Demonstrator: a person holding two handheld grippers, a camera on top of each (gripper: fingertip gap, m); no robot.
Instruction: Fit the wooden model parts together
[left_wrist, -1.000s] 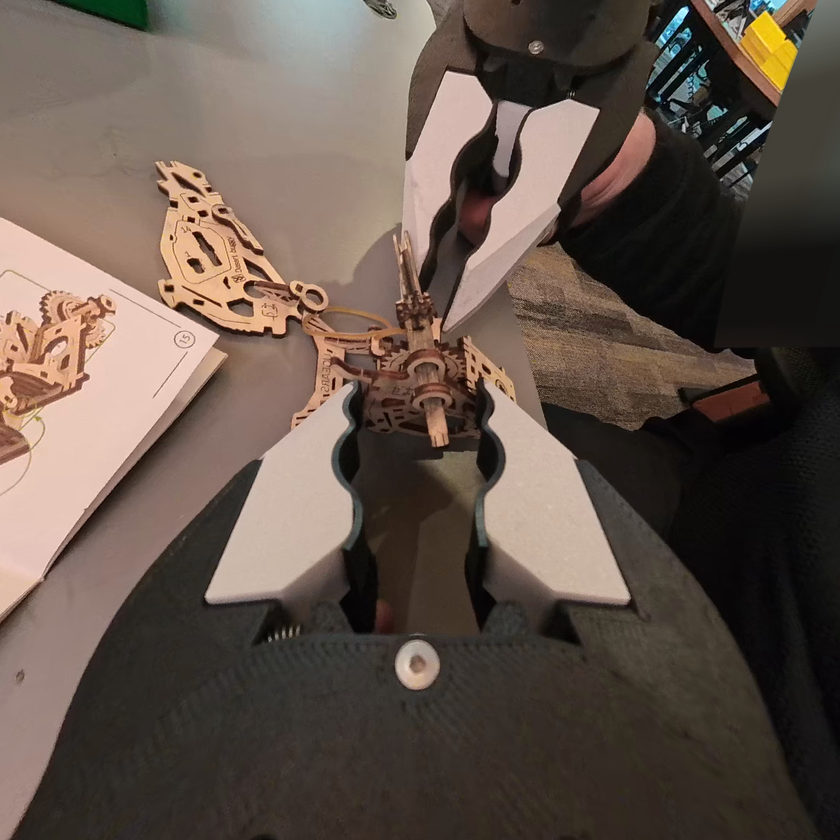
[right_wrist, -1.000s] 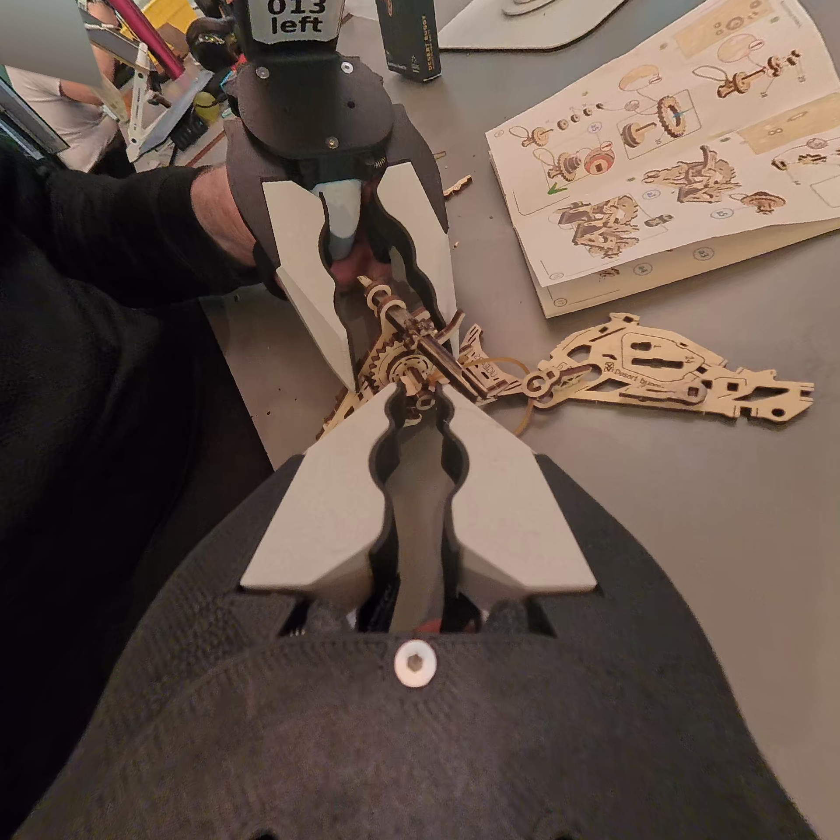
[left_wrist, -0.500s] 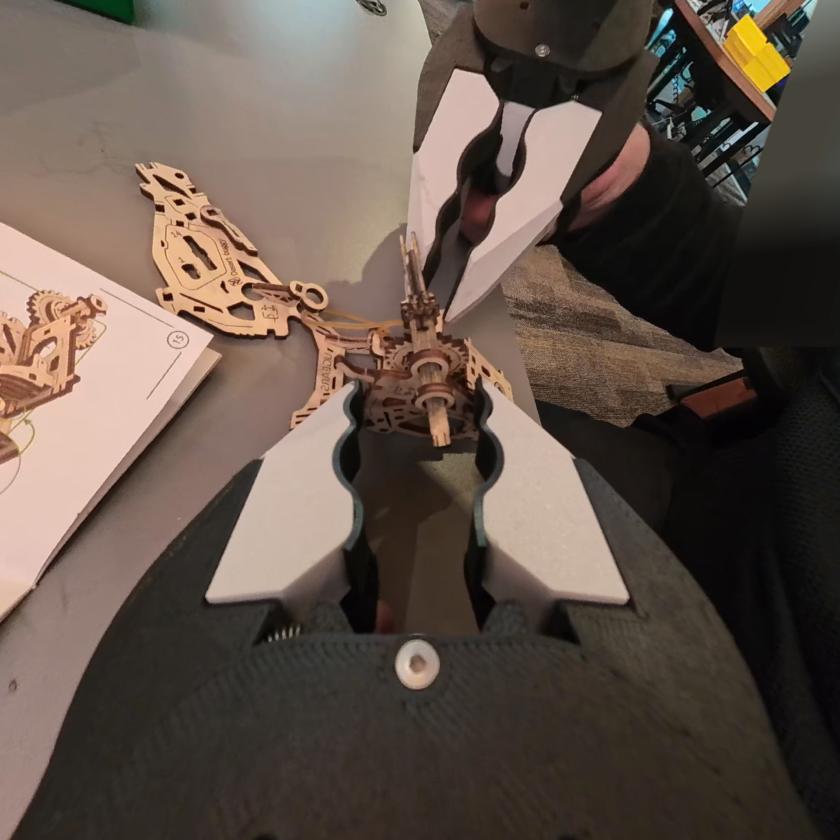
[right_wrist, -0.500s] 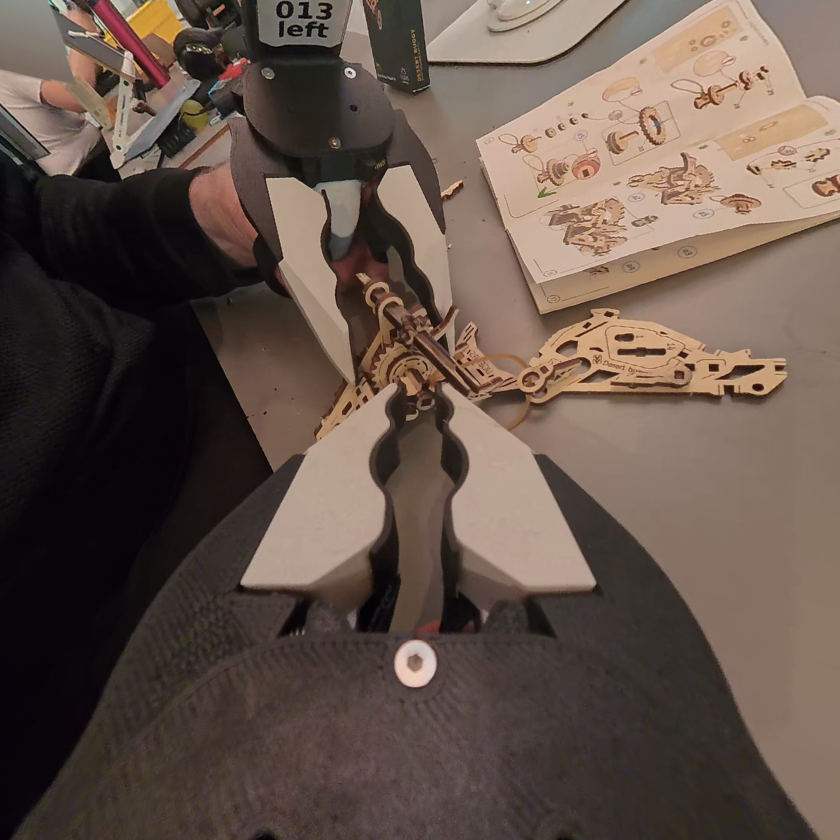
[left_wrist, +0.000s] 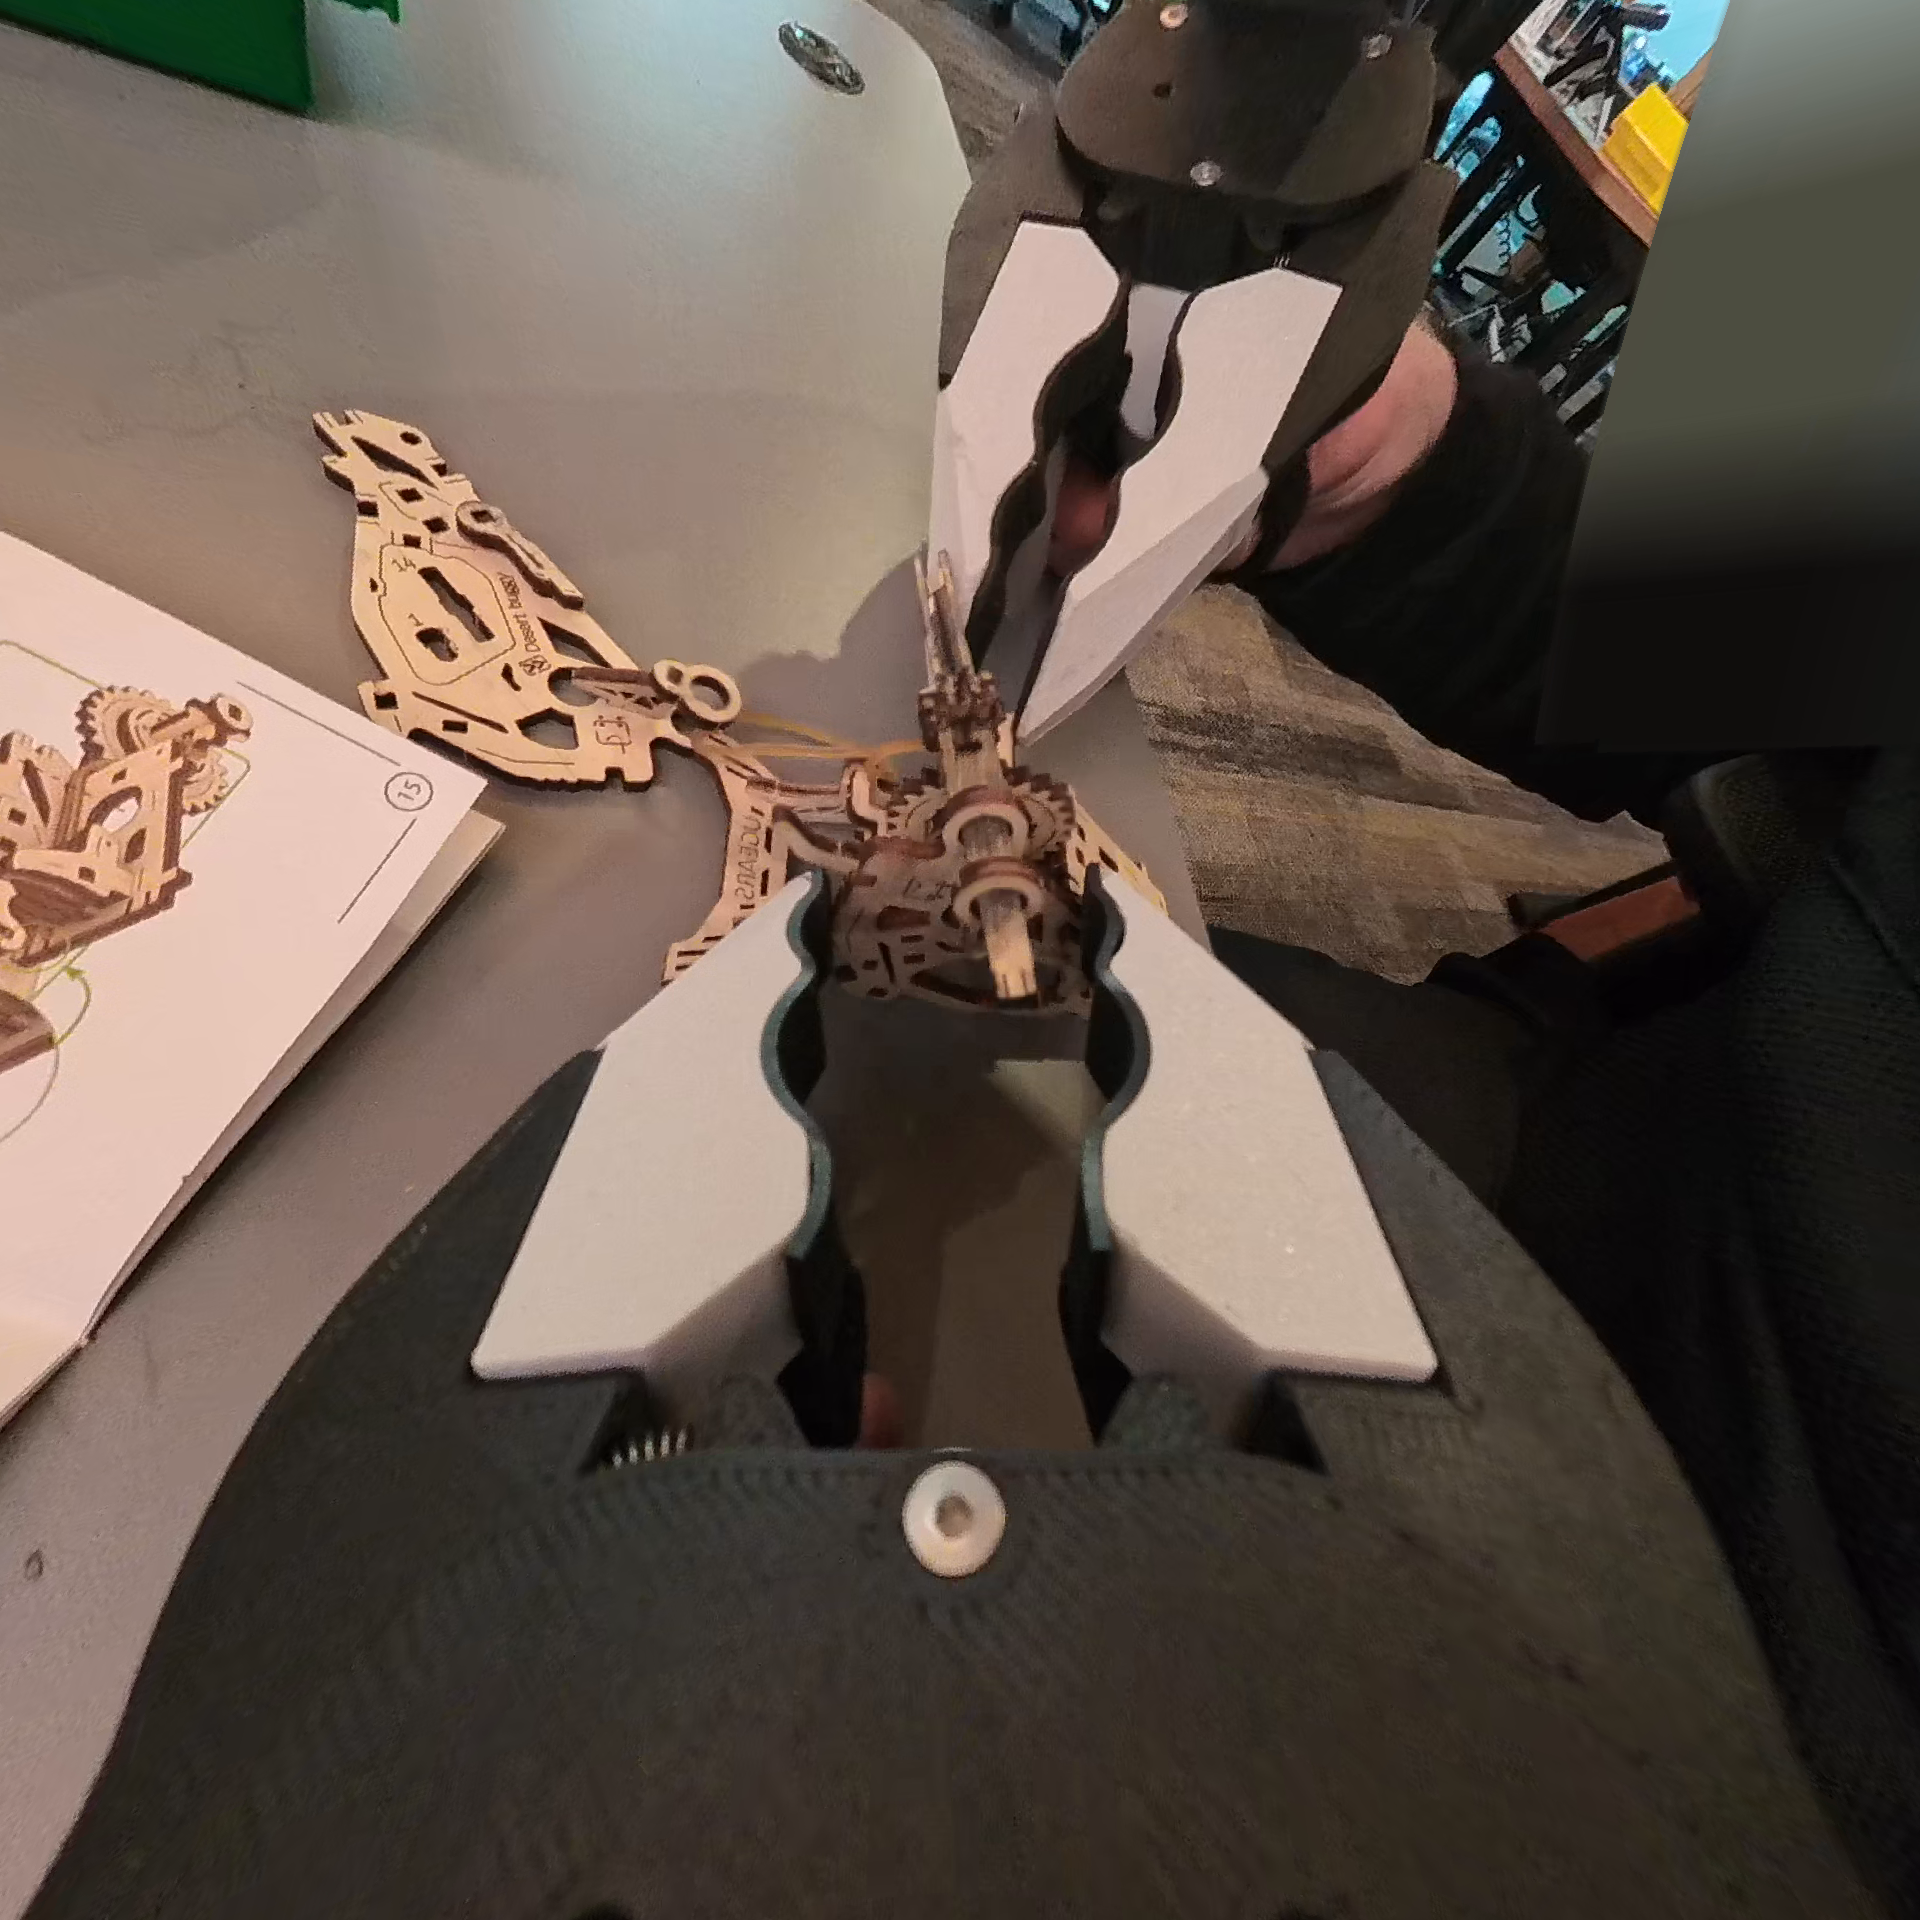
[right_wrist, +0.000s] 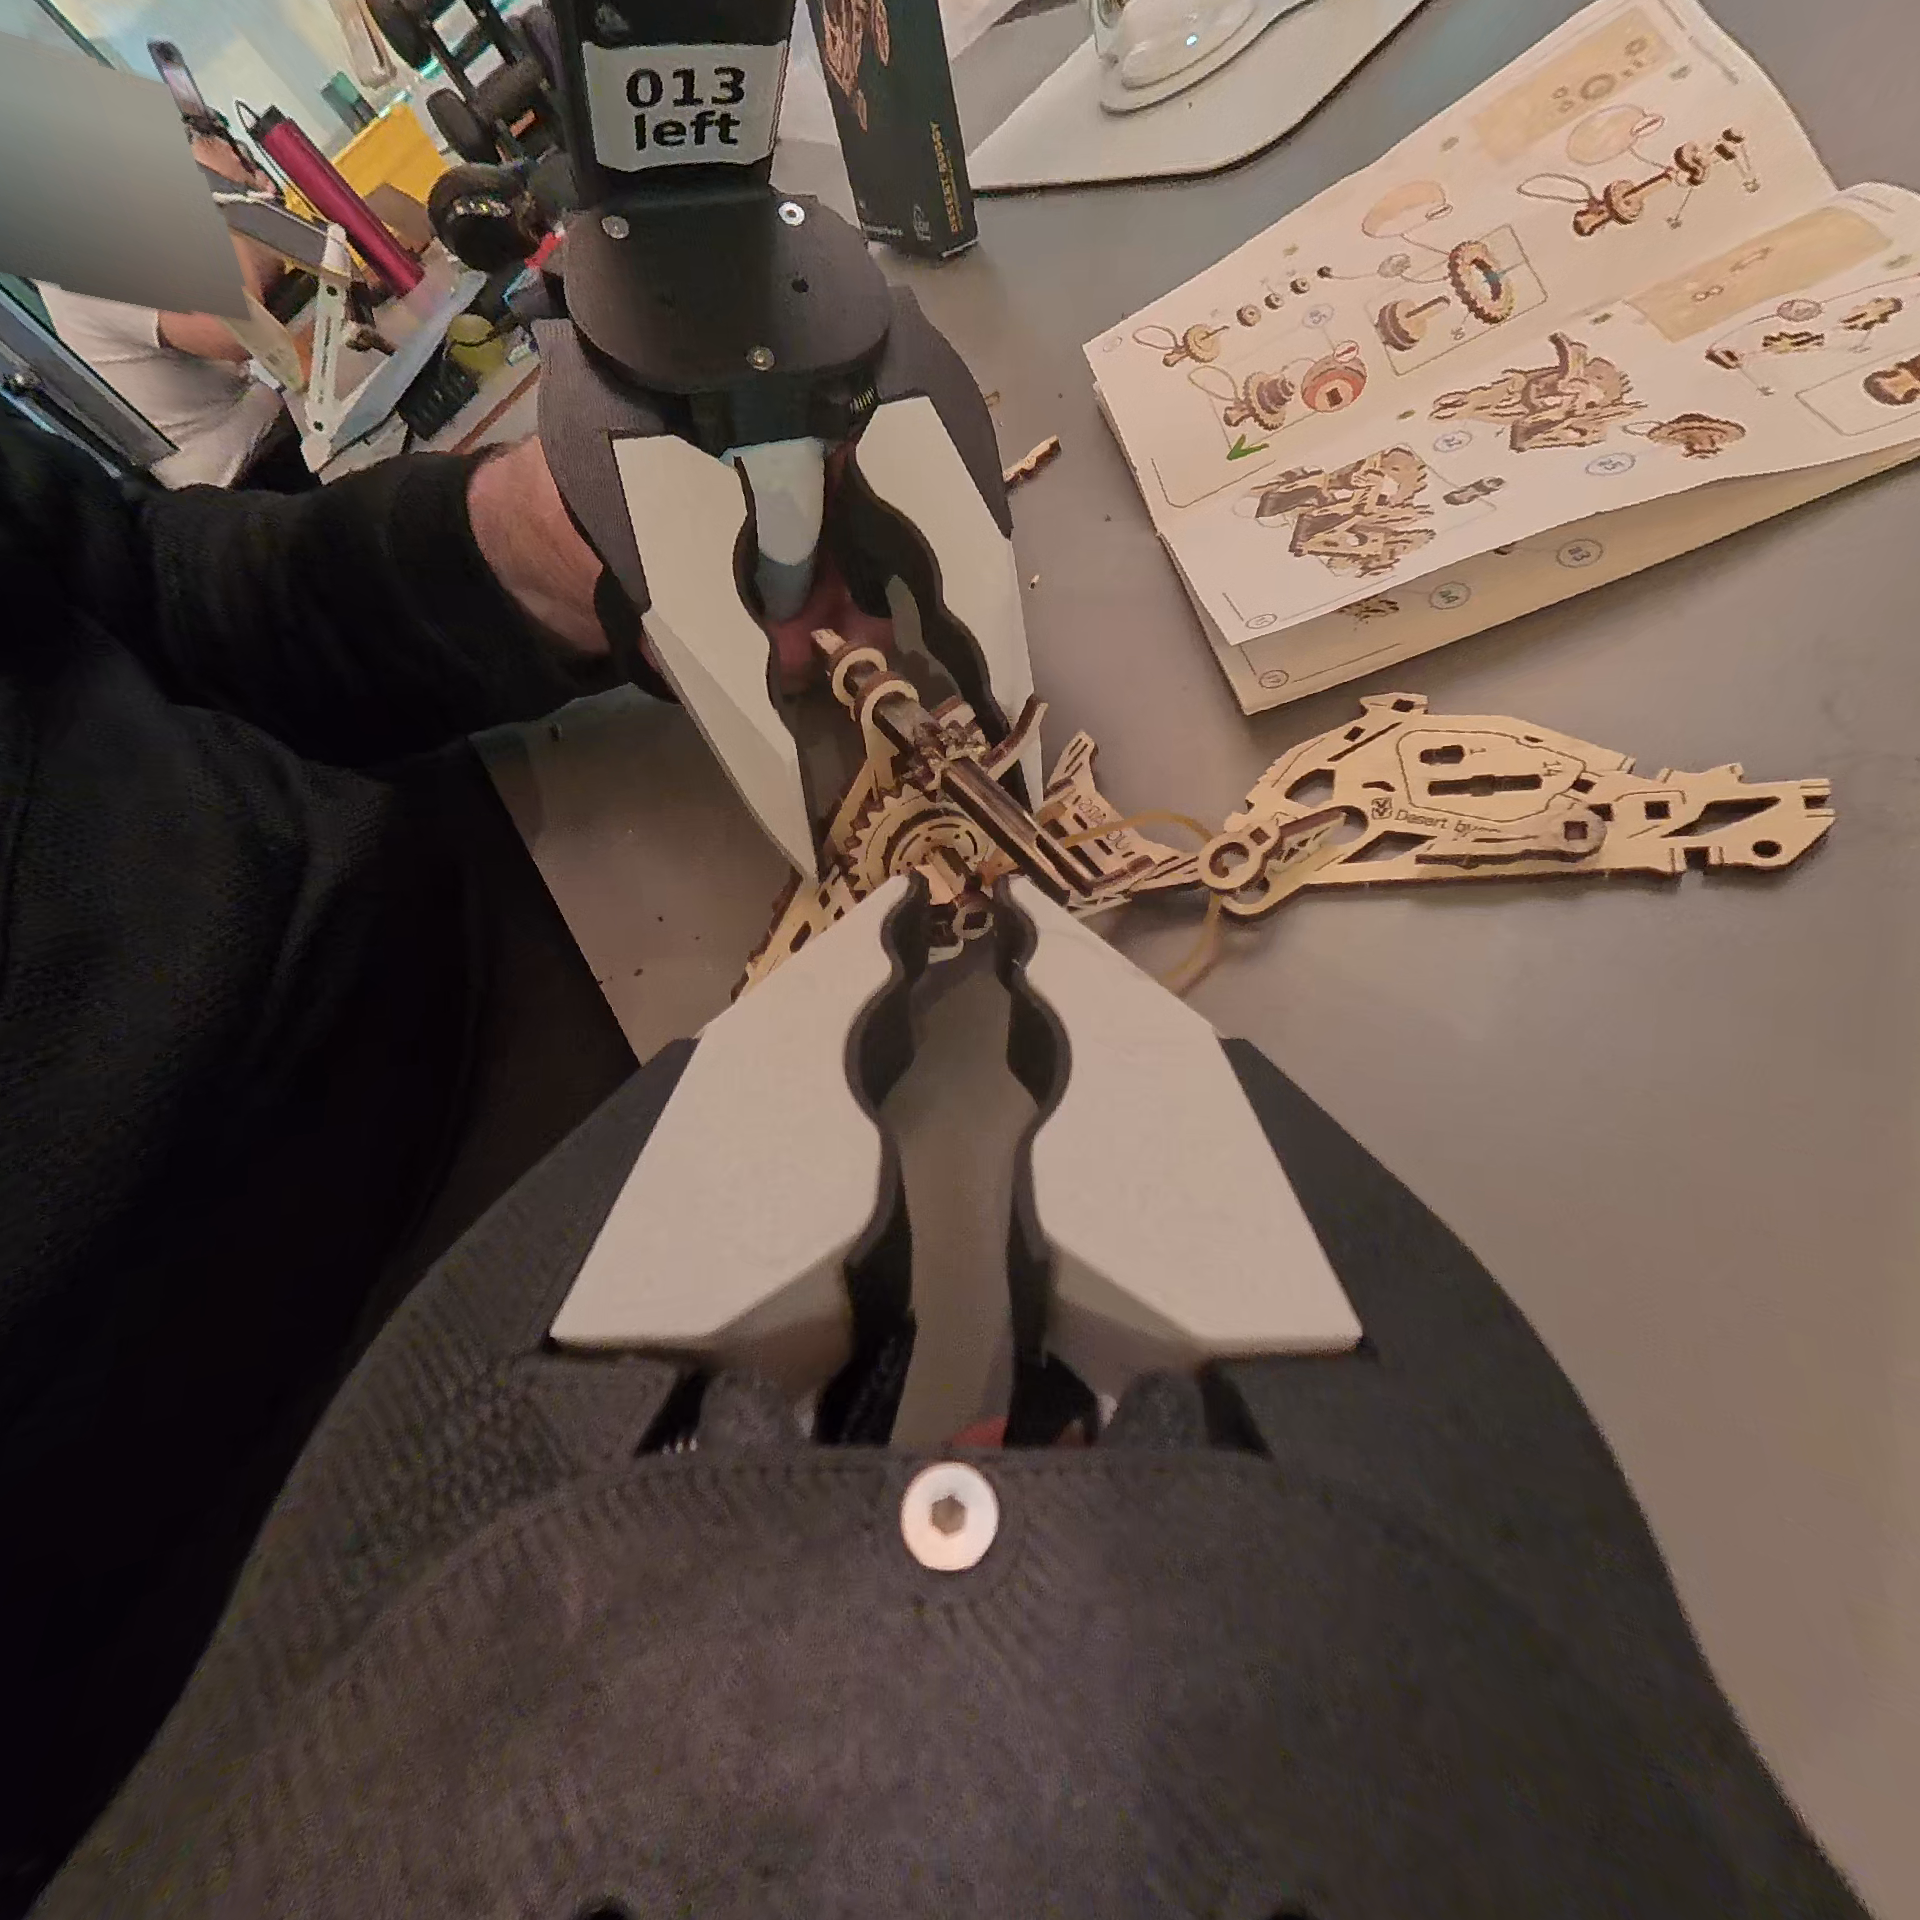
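A wooden gear assembly (left_wrist: 935, 914) with an axle through it stands at the table's near edge. My left gripper (left_wrist: 951, 904) is shut on its two sides. In the right wrist view the left gripper (right_wrist: 914, 790) straddles the assembly (right_wrist: 914, 831) from the far side. My right gripper (right_wrist: 958, 894) is closed narrowly on the assembly's near axle end. In the left wrist view the right gripper (left_wrist: 1003, 675) comes down from above, beside an upright wooden strip (left_wrist: 945, 623). A flat wooden frame plate (left_wrist: 468, 623) lies on the table, tied to the assembly by a rubber band (left_wrist: 790, 743).
An open instruction booklet (right_wrist: 1507, 364) lies past the frame plate (right_wrist: 1455, 800); it also shows in the left wrist view (left_wrist: 156, 831). A dark box (right_wrist: 894, 114) and a white pad (right_wrist: 1195, 94) stand farther back. The grey table's edge (left_wrist: 1164, 790) runs right beside the assembly. Both grippers' tips are close together, under 4 cm apart.
Both grippers keep their hold on the assembly. The views shift only slightly, with the right gripper a little higher in the left wrist view.
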